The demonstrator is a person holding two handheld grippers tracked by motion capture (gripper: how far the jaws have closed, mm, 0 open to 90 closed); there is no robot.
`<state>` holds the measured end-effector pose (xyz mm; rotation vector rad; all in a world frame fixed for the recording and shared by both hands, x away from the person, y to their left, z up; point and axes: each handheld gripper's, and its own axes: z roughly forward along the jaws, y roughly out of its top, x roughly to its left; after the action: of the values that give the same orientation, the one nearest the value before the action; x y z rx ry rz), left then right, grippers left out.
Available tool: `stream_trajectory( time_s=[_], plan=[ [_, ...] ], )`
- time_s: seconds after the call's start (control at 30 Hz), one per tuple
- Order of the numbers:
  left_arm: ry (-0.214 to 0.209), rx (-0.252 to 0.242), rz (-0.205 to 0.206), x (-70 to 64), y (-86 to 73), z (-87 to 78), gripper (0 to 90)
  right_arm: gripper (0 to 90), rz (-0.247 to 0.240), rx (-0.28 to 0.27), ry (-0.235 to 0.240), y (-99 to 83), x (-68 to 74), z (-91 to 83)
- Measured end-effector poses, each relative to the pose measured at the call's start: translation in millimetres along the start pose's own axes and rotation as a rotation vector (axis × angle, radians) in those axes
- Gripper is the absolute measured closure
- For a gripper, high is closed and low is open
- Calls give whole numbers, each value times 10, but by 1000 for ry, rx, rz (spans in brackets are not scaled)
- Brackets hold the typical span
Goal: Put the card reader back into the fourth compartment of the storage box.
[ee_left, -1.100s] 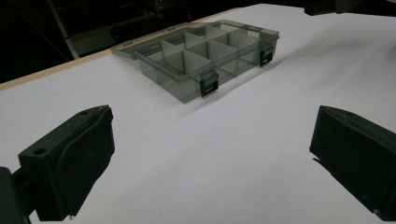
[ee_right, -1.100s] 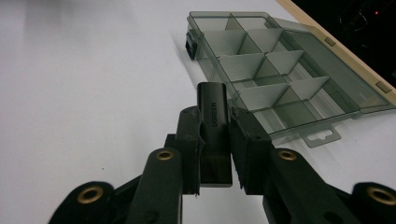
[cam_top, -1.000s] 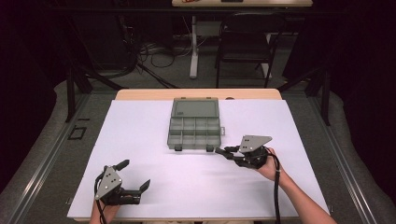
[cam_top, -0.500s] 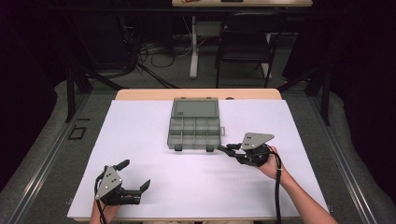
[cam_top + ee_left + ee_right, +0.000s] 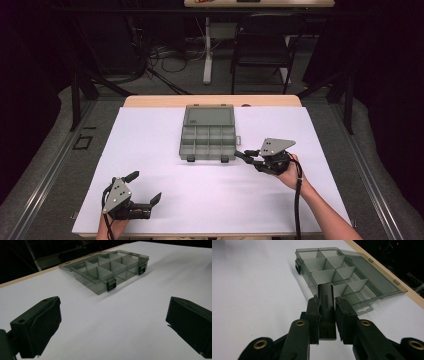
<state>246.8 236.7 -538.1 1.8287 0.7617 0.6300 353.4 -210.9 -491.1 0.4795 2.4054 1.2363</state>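
In the high view, the open organizer box lies in the centre of the frame on the white table. The right gripper is just right of its lower right corner. The left gripper waits at the lower left, well apart.

In the left gripper view, its jaws stand wide apart and hold nothing; the box is at the upper centre.

In the right gripper view, the jaws are closed tight on a black adapter, its far end near the box. Every visible compartment looks empty, so I judge the placing is not yet done.
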Motion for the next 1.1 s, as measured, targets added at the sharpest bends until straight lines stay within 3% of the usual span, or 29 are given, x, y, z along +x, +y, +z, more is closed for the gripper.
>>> stream_trajectory(
  time_s=[1.1],
  plan=[
    [3, 1, -2, -2, 4, 8, 1, 740, 48, 12, -75, 125, -137, -1]
  ],
)
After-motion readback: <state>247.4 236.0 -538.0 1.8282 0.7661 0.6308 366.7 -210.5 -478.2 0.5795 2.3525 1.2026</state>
